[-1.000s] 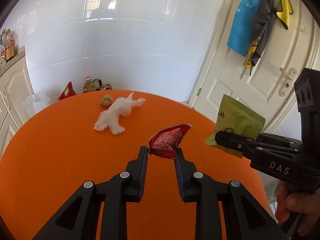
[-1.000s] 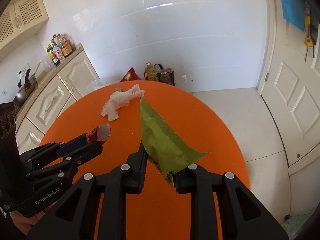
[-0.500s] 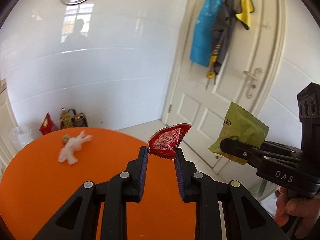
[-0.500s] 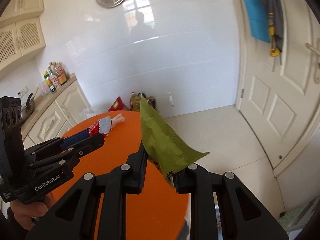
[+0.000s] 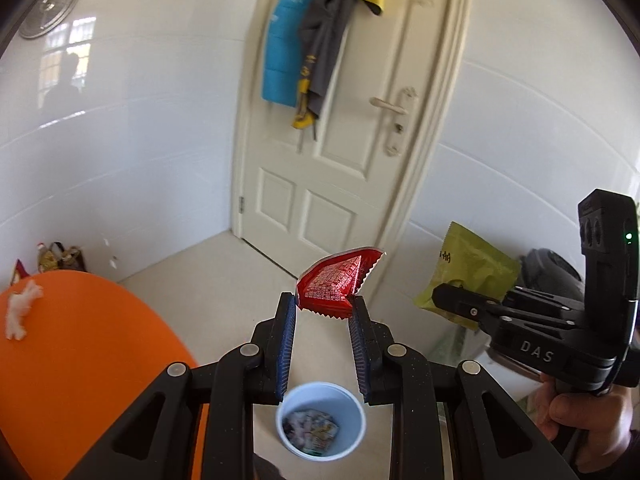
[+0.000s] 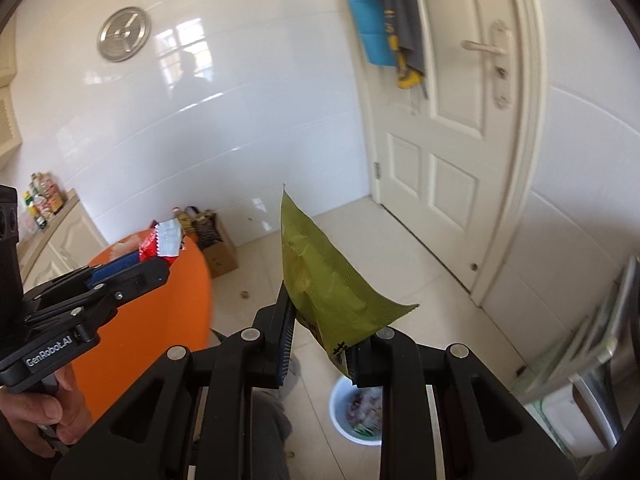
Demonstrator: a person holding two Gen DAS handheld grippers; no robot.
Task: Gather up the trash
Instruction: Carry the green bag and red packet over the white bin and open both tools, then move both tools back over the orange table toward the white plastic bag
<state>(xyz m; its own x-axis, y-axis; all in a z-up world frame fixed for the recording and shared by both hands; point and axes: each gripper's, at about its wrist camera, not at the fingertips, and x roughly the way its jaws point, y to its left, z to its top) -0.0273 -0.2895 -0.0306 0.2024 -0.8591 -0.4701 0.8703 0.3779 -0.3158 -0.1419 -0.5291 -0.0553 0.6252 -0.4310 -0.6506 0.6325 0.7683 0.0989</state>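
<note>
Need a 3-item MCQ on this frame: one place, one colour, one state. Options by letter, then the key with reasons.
1. Where is the round white trash bin?
A. On the orange round table
B. On the tiled floor below the left gripper
C. Hanging on the white door

2. What colour is the crinkled foil wrapper in the left gripper?
A. Red
B. Blue
C. Silver

3. What is the state of the right gripper?
A. Open, empty
B. Shut on the olive-green snack bag
C. Shut, empty

Key: 1 B, the bin shows on floor tiles between the fingers. 2 A, it is printed red. 3 B, the bag stands clamped between its pads.
</note>
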